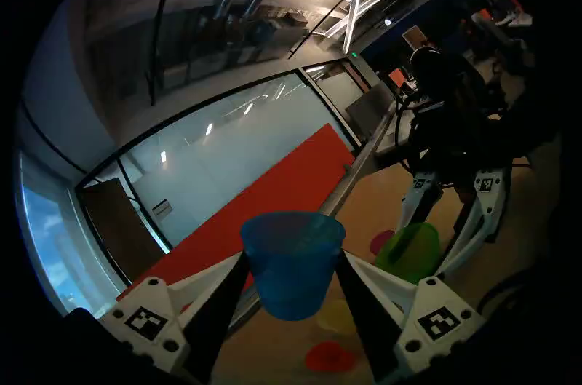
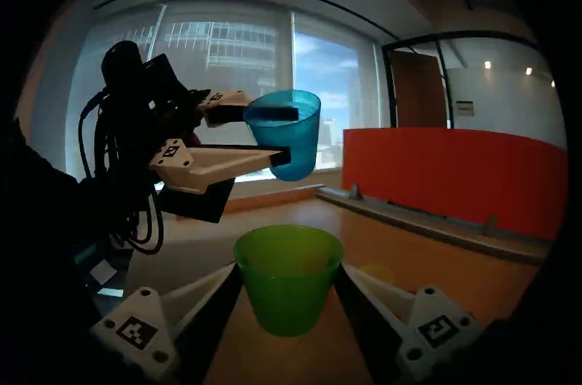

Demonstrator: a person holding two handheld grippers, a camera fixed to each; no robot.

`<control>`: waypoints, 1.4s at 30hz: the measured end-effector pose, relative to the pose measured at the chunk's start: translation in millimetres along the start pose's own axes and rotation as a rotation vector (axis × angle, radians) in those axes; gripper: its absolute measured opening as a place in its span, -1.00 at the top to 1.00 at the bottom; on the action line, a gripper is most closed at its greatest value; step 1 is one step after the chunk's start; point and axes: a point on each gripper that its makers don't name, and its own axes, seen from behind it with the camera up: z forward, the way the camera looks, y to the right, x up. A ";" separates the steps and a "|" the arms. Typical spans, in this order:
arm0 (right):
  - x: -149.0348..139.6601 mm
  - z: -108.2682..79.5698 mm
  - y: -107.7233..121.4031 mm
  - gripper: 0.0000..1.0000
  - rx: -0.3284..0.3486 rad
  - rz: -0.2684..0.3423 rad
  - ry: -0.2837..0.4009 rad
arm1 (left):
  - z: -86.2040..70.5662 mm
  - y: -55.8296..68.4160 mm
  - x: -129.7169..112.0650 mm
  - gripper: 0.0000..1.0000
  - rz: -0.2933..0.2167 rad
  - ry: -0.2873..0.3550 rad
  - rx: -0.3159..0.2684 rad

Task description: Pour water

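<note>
The right claw [image 2: 288,270] is closed on a green cup [image 2: 289,287], both fingers pressing its sides. The cup is upright, mouth open to the ceiling, low over the wooden desk [image 2: 444,261]. Above the green cup, and a little to its left as the right gripper view has it, the left claw [image 2: 270,134] grips a blue cup [image 2: 285,130] with one finger on either side. That cup sits close to upright, well clear of the green cup's rim. I cannot tell whether either cup has water in it.

Flat coloured discs lie on the desk near the green cup. A magenta one [image 1: 380,241] is just beside it, and a yellow one [image 1: 336,316] and a red one [image 1: 329,357] are farther off, under the blue cup. Behind the green cup stands a red partition [image 2: 465,174], with a wide window [image 2: 218,57] beyond.
</note>
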 end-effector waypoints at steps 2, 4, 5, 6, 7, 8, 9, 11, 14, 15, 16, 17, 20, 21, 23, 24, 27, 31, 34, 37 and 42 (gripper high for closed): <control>-1.0 0.7 -0.3 -0.76 0.001 -0.002 -0.002 | 0.0 -0.8 0.4 -0.65 0.015 -0.001 0.003; -1.7 1.2 -0.5 -0.76 0.003 -0.003 -0.004 | 0.0 -1.1 2.3 -0.65 0.026 0.001 0.007; -2.0 1.4 -0.6 -0.76 0.004 -0.003 -0.004 | 0.1 -1.3 3.3 -0.65 0.031 0.002 0.009; -2.1 1.8 -0.8 -0.76 0.006 -0.003 -0.004 | 0.0 -1.0 4.8 -0.65 0.036 0.004 0.010; -2.1 2.2 -1.1 -0.76 0.007 -0.004 -0.004 | 0.0 -0.6 6.3 -0.65 0.040 0.006 0.011; -2.0 2.6 -1.4 -0.75 0.009 -0.004 -0.005 | 0.0 -0.2 7.8 -0.65 0.044 0.008 0.011; -2.1 3.0 -1.8 -0.75 0.010 -0.005 -0.006 | -0.1 0.0 9.4 -0.65 0.051 0.010 0.012; -2.3 3.6 -2.7 -0.75 0.013 -0.006 -0.009 | -0.2 0.3 12.2 -0.65 0.064 0.013 0.014; -1.8 3.8 -3.0 -0.75 0.014 -0.010 -0.011 | -0.4 1.0 15.6 -0.65 0.090 0.013 0.016; -1.5 3.8 -3.1 -0.76 0.014 -0.011 -0.012 | -0.4 1.3 16.7 -0.65 0.099 0.013 0.018; -1.1 3.8 -3.1 -0.76 0.014 -0.012 -0.012 | -0.4 1.6 17.6 -0.65 0.106 0.013 0.019; -0.8 3.8 -3.1 -0.76 0.014 -0.012 -0.012 | -0.4 1.8 18.6 -0.65 0.114 0.013 0.020; 0.0 3.7 -3.8 -0.76 0.016 -0.014 -0.013 | -0.2 3.2 21.3 -0.65 0.134 0.015 0.020; 0.2 3.7 -4.1 -0.76 0.017 -0.014 -0.013 | 0.0 3.6 22.1 -0.65 0.140 0.016 0.021; 0.6 3.8 -4.5 -0.76 0.018 -0.015 -0.012 | 0.6 4.0 23.4 -0.65 0.151 0.019 0.021; 0.7 3.8 -4.8 -0.76 0.019 -0.015 -0.012 | 1.0 4.1 23.9 -0.65 0.157 0.019 0.022; 0.9 3.7 -5.7 -0.76 0.022 -0.013 -0.012 | 2.4 4.4 25.0 -0.65 0.172 0.018 0.025; 0.9 3.6 -6.3 -0.76 0.023 -0.014 -0.010 | 4.2 5.7 26.0 -0.65 0.187 0.019 0.024; 1.5 3.4 -6.4 -0.75 0.025 -0.014 -0.008 | 5.6 5.4 27.6 -0.65 0.201 0.022 0.025; 2.6 3.5 -6.2 -0.75 0.025 -0.014 -0.006 | 7.3 5.5 29.6 -0.65 0.218 0.026 0.025; 4.1 3.7 -6.0 -0.75 0.026 -0.013 -0.003 | 9.5 5.6 31.4 -0.65 0.245 0.027 0.024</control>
